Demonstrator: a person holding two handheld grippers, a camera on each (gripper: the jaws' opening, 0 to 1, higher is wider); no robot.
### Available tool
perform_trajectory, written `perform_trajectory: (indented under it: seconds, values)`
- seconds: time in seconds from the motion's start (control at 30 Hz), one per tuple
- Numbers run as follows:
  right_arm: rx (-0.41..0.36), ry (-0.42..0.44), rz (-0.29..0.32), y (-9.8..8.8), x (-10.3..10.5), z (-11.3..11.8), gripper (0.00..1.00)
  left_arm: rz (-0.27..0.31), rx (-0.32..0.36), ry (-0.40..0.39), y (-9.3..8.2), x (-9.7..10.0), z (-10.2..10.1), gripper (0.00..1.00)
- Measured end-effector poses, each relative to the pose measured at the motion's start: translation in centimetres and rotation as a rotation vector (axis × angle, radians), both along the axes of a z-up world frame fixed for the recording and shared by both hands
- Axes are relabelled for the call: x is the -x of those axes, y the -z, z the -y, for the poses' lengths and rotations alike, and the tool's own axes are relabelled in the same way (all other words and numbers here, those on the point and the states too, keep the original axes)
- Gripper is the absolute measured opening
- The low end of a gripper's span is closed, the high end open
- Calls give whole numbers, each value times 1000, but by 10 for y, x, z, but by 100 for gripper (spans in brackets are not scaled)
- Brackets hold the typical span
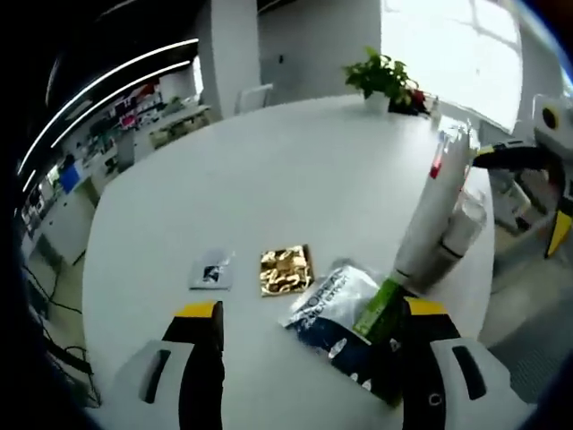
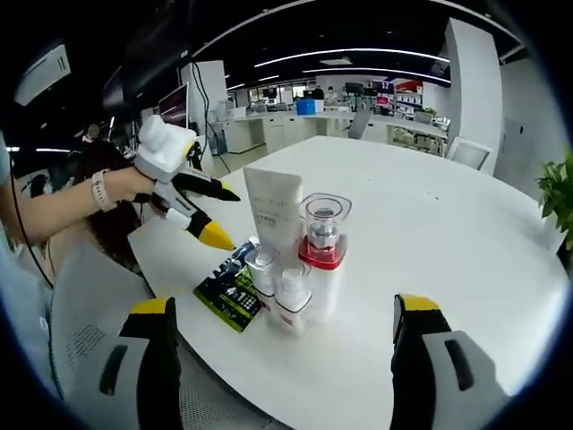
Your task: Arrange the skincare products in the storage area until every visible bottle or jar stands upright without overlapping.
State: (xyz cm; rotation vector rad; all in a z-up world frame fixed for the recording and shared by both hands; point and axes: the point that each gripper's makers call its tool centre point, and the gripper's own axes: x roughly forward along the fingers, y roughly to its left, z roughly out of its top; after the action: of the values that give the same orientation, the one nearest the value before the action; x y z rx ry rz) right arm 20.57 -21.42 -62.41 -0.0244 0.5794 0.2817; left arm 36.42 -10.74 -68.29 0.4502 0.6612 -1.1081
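A tall white tube stands upright on the white round table. Beside it is a red bottle with a clear cap, and two small white bottles stand in front. My right gripper is open, its jaws either side of this cluster and short of it. A green and black box and a blue pouch lie flat by the tube. My left gripper is open over the pouch; the right gripper view shows it held in a hand to the left of the tube.
A gold sachet and a small silver sachet lie flat on the table. A potted plant stands at the far edge. The right gripper reaches in past the table's right edge. Office desks lie beyond.
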Motion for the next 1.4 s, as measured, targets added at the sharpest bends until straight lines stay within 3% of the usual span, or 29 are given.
perform_trajectory:
  seconds: [0.37,0.67,1.1,1.27,1.4]
  values:
    - [-7,23,-14,5,1,9,100,-36,-71,5,29,-28,25,68]
    - [-19,36,-32,13,1,14,100,-86,-117,6,52,-33,35,62]
    - [-14,41,-30,12,-7,19,100,-123,-160,-22,63,-40,41,52]
    - [-16,36,-34,13,-7,17,100,-120,-163,-15,62,-39,43,42]
    - [-18,38,-31,12,-7,17,100,-102,-174,-5,62,-43,42,40]
